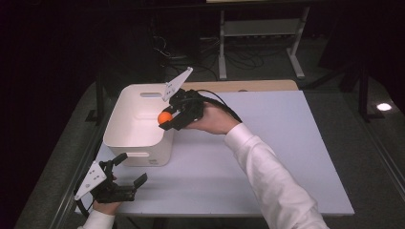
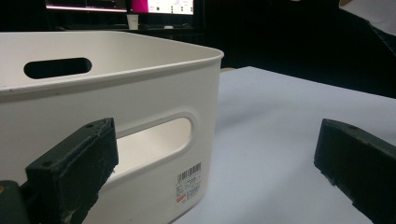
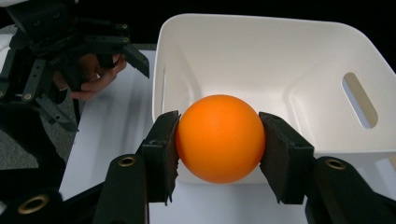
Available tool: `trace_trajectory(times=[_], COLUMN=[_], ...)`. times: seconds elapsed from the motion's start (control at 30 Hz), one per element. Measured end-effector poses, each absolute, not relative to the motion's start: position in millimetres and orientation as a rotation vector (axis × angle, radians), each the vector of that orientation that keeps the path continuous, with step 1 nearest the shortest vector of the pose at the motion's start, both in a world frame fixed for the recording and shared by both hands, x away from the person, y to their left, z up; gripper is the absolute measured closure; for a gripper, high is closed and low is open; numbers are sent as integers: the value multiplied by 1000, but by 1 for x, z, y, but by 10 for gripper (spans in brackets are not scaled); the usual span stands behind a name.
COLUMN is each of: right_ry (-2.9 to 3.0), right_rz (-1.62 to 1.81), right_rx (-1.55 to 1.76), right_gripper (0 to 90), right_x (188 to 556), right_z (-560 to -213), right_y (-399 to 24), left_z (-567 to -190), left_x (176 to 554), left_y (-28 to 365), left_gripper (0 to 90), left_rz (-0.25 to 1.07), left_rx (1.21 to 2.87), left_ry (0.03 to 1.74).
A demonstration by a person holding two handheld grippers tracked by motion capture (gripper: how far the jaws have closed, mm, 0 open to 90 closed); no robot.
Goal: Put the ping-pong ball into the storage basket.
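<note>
At the left, our left gripper (image 1: pixel 125 168) rests spread and empty beside the bin (image 1: pixel 125 125). Our right gripper (image 1: pixel 171 113) pinches the ball (image 1: pixel 165 117) over the bin's right rim. Let go too soon and we judge the ball could strike the rim and roll off across the table (image 1: pixel 267 152). The ball is smooth, plain orange and round.

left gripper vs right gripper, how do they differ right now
The right gripper is shut on the orange ball; the left gripper stands open with nothing between its jaws. The right gripper is held over the near rim of the white bin, while the left gripper sits low at the table's front edge, outside the bin. Both are black, hand-held, two-jawed, each with a grey three-cornered plate.
</note>
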State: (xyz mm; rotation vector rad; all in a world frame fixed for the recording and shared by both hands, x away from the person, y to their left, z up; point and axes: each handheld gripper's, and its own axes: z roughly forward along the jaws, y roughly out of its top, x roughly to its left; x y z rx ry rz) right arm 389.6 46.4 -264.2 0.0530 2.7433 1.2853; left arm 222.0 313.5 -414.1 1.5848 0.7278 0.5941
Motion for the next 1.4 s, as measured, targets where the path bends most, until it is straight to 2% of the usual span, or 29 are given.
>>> trace_trajectory(times=[1.4], right_ry=[2740], right_rz=[1382], right_rx=[106], right_gripper=[486], right_x=[417], right_z=[-298], right_y=[80], left_z=[-414], left_x=[222], left_y=[314], left_gripper=[0], left_rz=[591], left_rx=[1586], left_ry=[741])
